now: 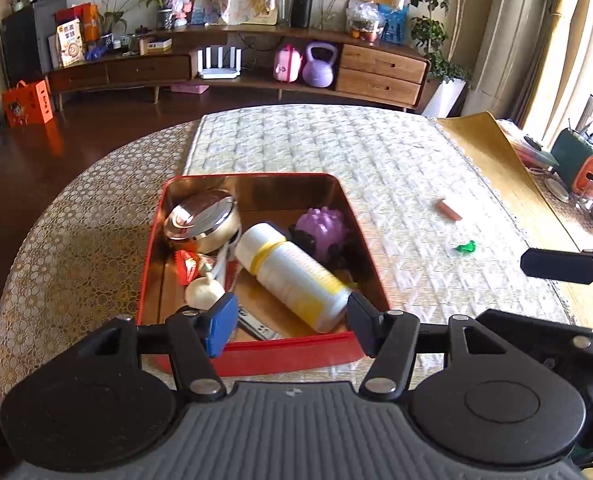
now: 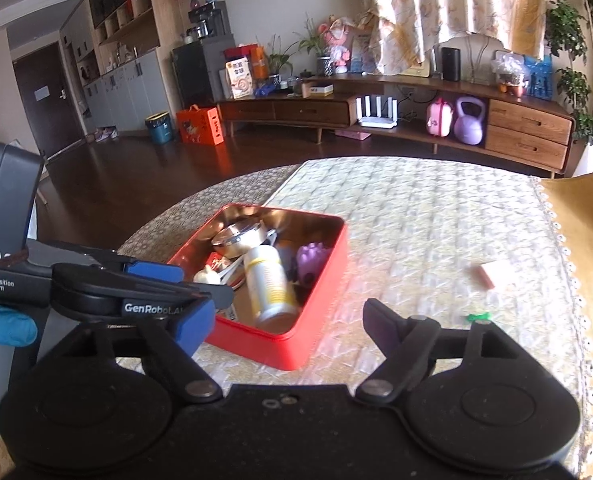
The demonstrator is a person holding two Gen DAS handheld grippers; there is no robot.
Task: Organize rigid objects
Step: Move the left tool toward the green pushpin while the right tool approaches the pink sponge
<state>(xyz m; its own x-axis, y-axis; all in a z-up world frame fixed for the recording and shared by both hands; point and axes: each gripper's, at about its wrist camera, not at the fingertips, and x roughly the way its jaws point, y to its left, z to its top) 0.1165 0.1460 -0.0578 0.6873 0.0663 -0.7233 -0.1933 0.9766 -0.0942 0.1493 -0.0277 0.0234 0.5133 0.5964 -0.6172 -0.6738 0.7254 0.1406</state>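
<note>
A red tin box (image 1: 280,354) on the table holds a round steel lidded bowl (image 1: 200,220), a white and yellow bottle (image 1: 292,272) lying on its side, a purple toy (image 1: 324,228), a red wrapper (image 1: 186,266) and a small white piece (image 1: 202,294). My left gripper (image 1: 292,326) hovers open over the box's near edge, its pads clear of the bottle's end. My right gripper (image 2: 286,322) stands open and empty just right of the box (image 2: 320,280). A pink block (image 2: 486,274) and a small green piece (image 2: 476,316) lie loose on the cloth to the right.
A quilted cream cloth (image 1: 376,160) covers the table, with a yellow mat (image 1: 496,160) along its right side. An orange device (image 1: 592,176) and jars crowd the far right edge. A blue-gloved hand (image 2: 0,324) holds the left gripper (image 2: 192,284).
</note>
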